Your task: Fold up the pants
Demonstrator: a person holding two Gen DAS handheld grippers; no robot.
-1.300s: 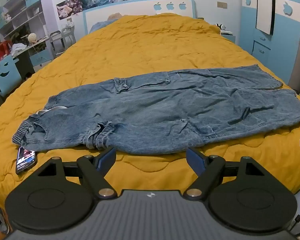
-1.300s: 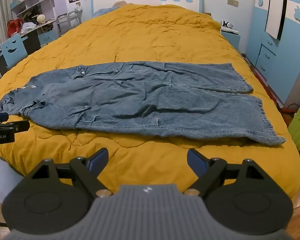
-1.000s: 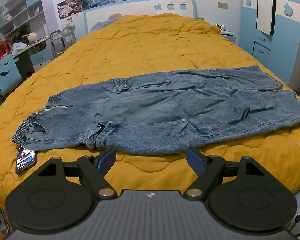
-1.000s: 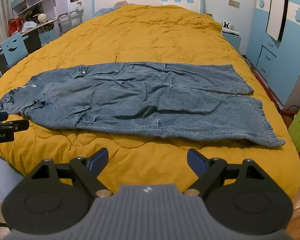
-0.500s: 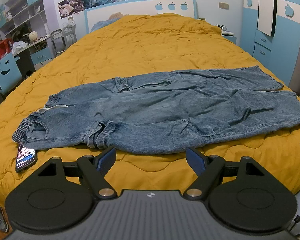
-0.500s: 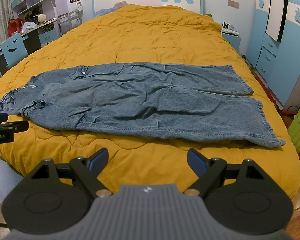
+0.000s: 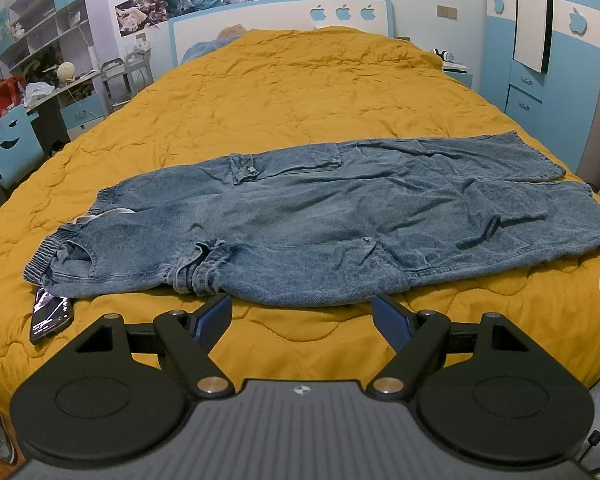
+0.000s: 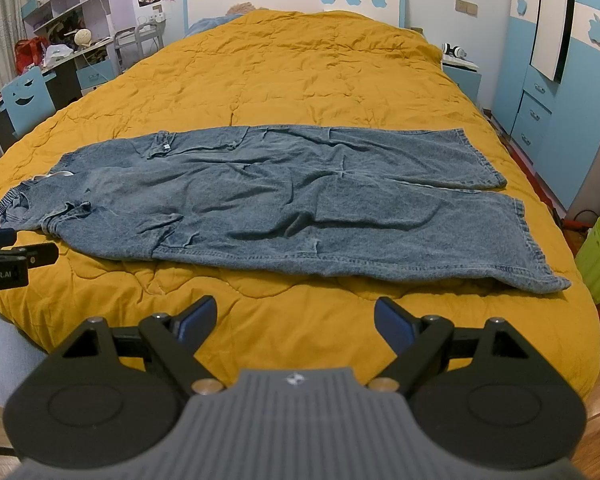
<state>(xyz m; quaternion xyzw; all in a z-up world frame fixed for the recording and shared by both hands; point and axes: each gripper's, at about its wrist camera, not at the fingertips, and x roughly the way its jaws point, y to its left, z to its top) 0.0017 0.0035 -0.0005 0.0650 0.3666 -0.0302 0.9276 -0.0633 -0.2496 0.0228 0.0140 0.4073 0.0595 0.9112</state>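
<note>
Your left gripper (image 7: 302, 314) and right gripper (image 8: 296, 318) both stand spread wide, holding nothing. The denim cargo pants (image 8: 268, 196) lie flat across the yellow quilt (image 8: 300, 68) just beyond your fingertips, waistband left, hems right.

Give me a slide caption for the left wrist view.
Open left claw hovers before jeans spread flat on a yellow bed, phone beside the waistband.

Ahead of the fingers (image 7: 214, 314) lie pants (image 7: 340, 216) of faded blue denim, matt and creased. Under them the bed (image 7: 292, 92) wears a mustard quilted cloth, softly puckered. The fingers carry blue pads on matt black plastic with small metal pivots. Left of them a phone (image 7: 50, 312) shows glossy glass.
</note>
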